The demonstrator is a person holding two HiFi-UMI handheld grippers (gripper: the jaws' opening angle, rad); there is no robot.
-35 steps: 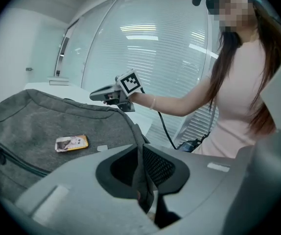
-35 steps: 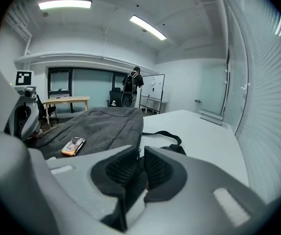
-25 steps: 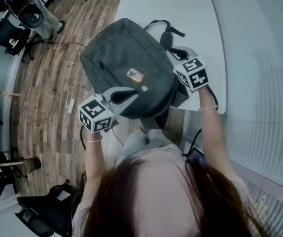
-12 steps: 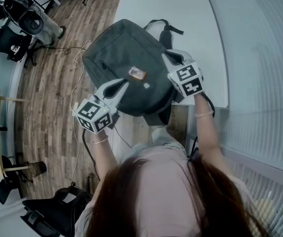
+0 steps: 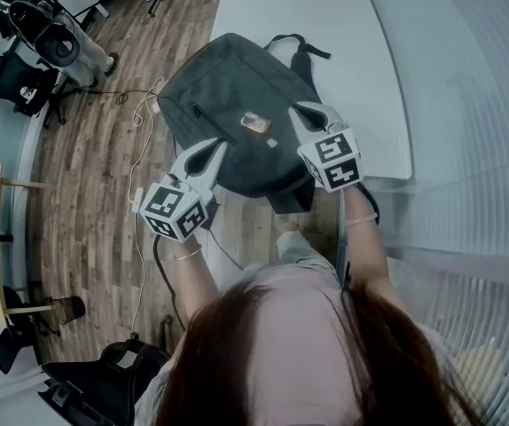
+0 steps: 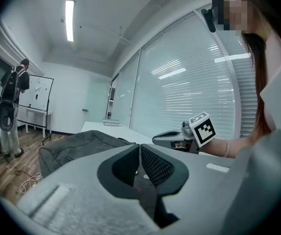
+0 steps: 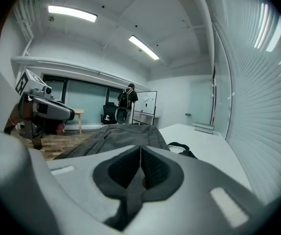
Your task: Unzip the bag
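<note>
A dark grey backpack (image 5: pixel 237 105) lies flat on the white table (image 5: pixel 325 25), and its near end hangs over the table's edge. It bears a small orange patch (image 5: pixel 256 122). My left gripper (image 5: pixel 212 146) points at the bag's near left edge. Its jaws are closing to a thin slit, and I see nothing between them in the left gripper view (image 6: pixel 140 147). My right gripper (image 5: pixel 297 109) rests over the bag's right side, near the patch. Its jaws are shut with nothing visible in them (image 7: pixel 140 147). The zipper pull is not visible.
The bag's black strap (image 5: pixel 301 51) trails onto the table behind it. Slatted blinds (image 5: pixel 467 105) run along the right. On the left is a wooden floor with a loose cable (image 5: pixel 144 105) and office chairs (image 5: pixel 50 34). A person (image 6: pixel 11 106) stands far off by a whiteboard.
Both grippers have moved in over the bag's near end, and they are closer to each other. The left gripper's jaws have drawn together.
</note>
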